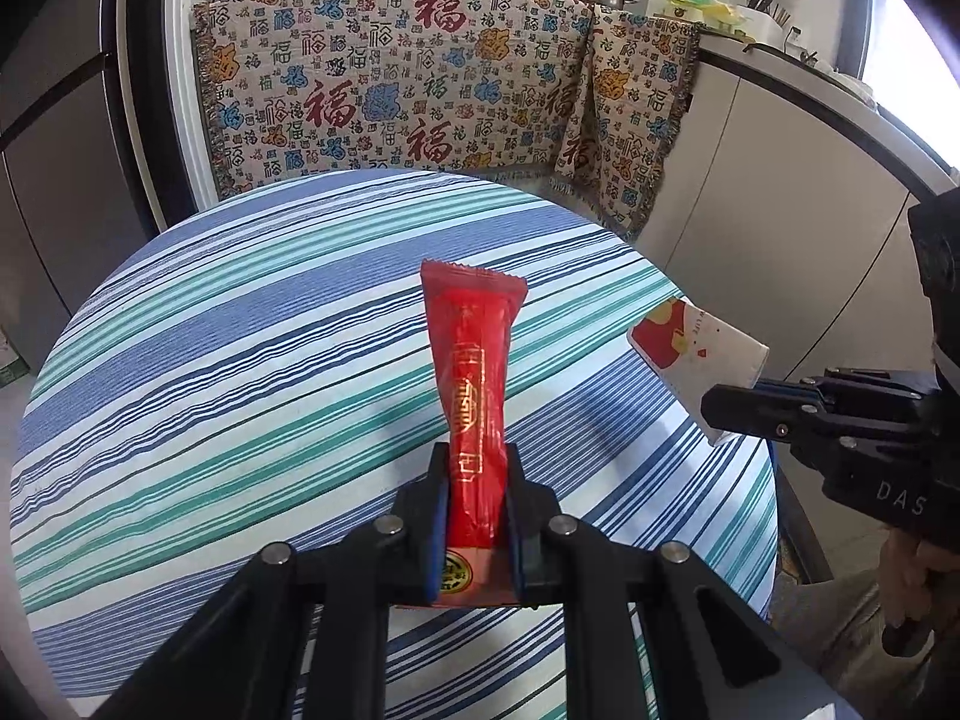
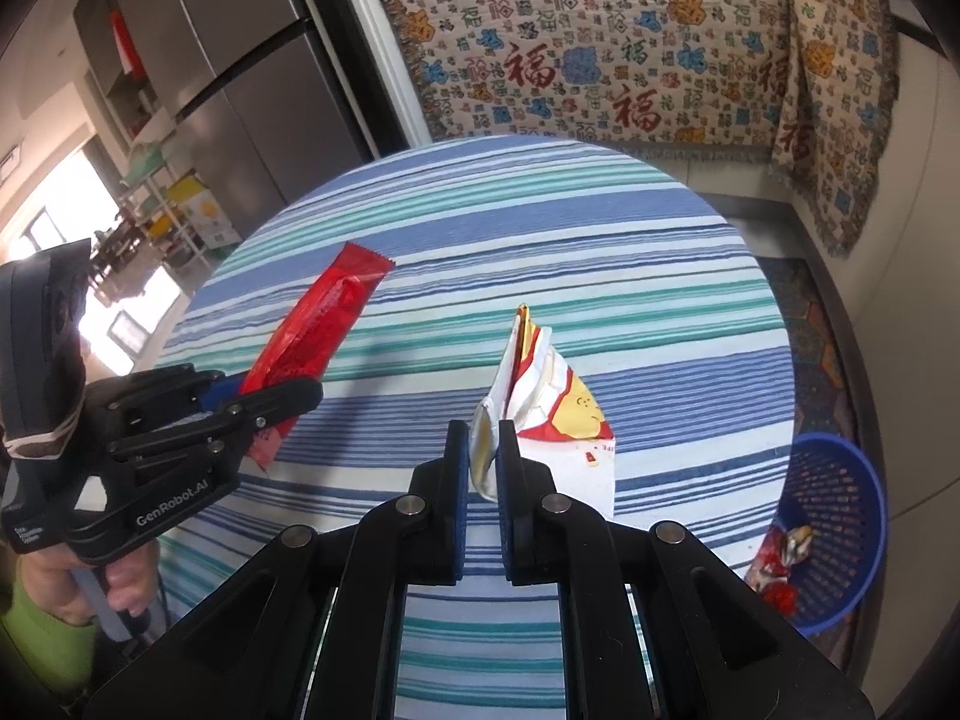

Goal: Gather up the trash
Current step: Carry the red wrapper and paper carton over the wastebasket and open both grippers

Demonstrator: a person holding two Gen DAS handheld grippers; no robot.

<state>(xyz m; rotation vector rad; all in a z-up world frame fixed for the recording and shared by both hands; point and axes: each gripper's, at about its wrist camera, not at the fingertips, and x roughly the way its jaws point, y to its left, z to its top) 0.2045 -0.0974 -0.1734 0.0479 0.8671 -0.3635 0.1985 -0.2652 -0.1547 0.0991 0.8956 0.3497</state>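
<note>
Left gripper fingers clamp red wrapper; right gripper fingers pinch white wrapper. Both held clear above desk, likely bound for blue basket right of right fingers.

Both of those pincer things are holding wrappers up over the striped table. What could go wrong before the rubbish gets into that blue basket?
The right tool pinches only a lower corner of the crumpled white wrapper, so it might slip free. The blue basket sits low beside the table, at the right; a release from table height could miss it. The left tool, holding the red wrapper, is farther from the basket and may crowd the right one.
</note>
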